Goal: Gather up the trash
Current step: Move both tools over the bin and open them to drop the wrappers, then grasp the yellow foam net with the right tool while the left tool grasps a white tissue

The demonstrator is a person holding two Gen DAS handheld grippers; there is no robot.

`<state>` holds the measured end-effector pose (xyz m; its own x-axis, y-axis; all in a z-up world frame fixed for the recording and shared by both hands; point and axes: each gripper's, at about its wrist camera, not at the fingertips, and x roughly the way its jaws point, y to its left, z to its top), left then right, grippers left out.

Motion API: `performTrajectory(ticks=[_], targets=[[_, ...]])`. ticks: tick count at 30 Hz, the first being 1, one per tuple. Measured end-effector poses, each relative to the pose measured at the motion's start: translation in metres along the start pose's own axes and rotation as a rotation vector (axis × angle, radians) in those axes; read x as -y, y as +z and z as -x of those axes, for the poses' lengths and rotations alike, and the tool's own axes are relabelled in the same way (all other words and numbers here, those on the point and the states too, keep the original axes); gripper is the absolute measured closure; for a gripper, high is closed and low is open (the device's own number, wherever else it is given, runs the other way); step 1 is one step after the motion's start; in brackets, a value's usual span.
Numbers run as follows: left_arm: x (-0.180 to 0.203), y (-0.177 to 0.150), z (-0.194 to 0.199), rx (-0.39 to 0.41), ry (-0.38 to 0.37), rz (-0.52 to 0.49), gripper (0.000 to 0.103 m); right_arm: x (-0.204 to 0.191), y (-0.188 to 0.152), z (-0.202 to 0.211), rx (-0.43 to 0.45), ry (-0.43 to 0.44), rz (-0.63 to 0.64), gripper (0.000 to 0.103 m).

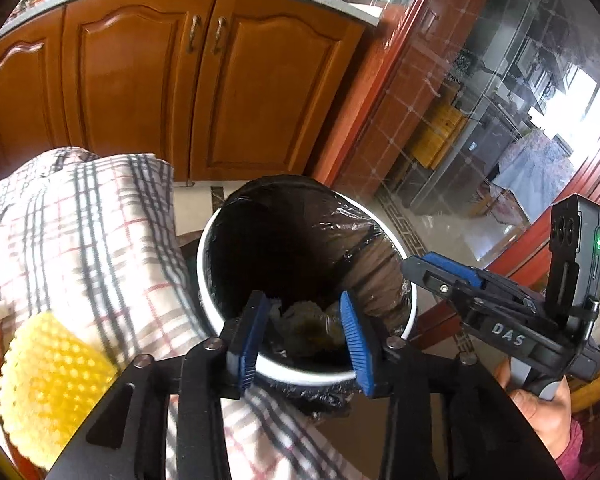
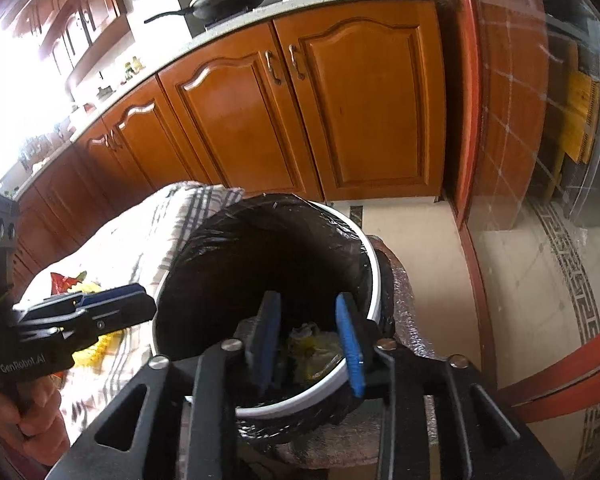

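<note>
trash sits low in the bin (image 1: pixel 384 232), down at the bottom of the black bag (image 1: pixel 364 240) that lines it, and i can see crumpled scraps (image 2: pixel 312 344) there past my right gripper (image 2: pixel 308 342). both my grippers hang right over the mouth of the bin. the jaws of the right one are spread apart and hold nothing. the jaws of my left gripper (image 1: pixel 304 330) are spread apart too, with nothing between them, just the scraps far below. so i think the drop step is done, or just about done, and it is time to go get more. more trash waits on the tabletop beside the bin, on the checked cloth (image 1: pixel 100 232): a yellow bumpy thing (image 1: pixel 48 384) lies near the left edge of my left view, and a red wrapper (image 2: pixel 62 280) with some yellow bits peeks out behind the left gripper in my right view. for the next move i would lift one gripper up and away from the bin, swing it over the cloth, and come down with the jaws wide around one piece. i must pinch the trash only and not grab the cloth with it. the yellow thing looks soft, so a gentle squeeze should do.
</note>
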<state>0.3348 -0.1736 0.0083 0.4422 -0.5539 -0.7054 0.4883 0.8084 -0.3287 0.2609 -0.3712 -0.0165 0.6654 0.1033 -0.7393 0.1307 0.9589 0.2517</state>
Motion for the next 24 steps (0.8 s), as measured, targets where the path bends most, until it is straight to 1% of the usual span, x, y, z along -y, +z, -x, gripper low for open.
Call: performTrajectory(ticks=[1, 2, 3, 4, 6, 8, 12, 15, 24], targets=[[-0.002, -0.005, 0.006, 0.015, 0.008, 0.004, 0.056, 0.0, -0.002, 0.003, 0.011, 0.009, -0.01, 0.056], [-0.003, -0.009, 0.012, 0.026, 0.014, 0.008, 0.053, 0.0, -0.002, 0.004, 0.021, 0.016, -0.017, 0.048], [-0.004, -0.013, 0.017, 0.033, 0.018, 0.01, 0.052, 0.0, -0.004, 0.008, 0.036, 0.025, -0.028, 0.042], [-0.007, -0.018, 0.022, 0.041, 0.024, 0.016, 0.052, -0.001, -0.008, 0.012, 0.058, 0.037, -0.043, 0.039], [-0.011, -0.029, 0.032, 0.049, 0.029, 0.026, 0.051, -0.003, -0.012, 0.016, 0.082, 0.051, -0.064, 0.023], [-0.015, -0.042, 0.044, 0.062, 0.039, 0.035, 0.051, -0.005, -0.018, 0.022, 0.118, 0.079, -0.097, 0.017], [-0.026, -0.064, 0.067, 0.088, 0.085, 0.049, 0.049, -0.015, -0.03, 0.027, 0.155, 0.115, -0.134, 0.015], [-0.035, -0.077, 0.084, 0.102, 0.1, 0.075, 0.048, -0.028, -0.038, 0.028, 0.163, 0.138, -0.14, 0.015], [-0.065, -0.109, 0.136, 0.15, 0.155, 0.151, 0.048, -0.074, -0.053, 0.022, 0.125, 0.203, -0.103, 0.015]])
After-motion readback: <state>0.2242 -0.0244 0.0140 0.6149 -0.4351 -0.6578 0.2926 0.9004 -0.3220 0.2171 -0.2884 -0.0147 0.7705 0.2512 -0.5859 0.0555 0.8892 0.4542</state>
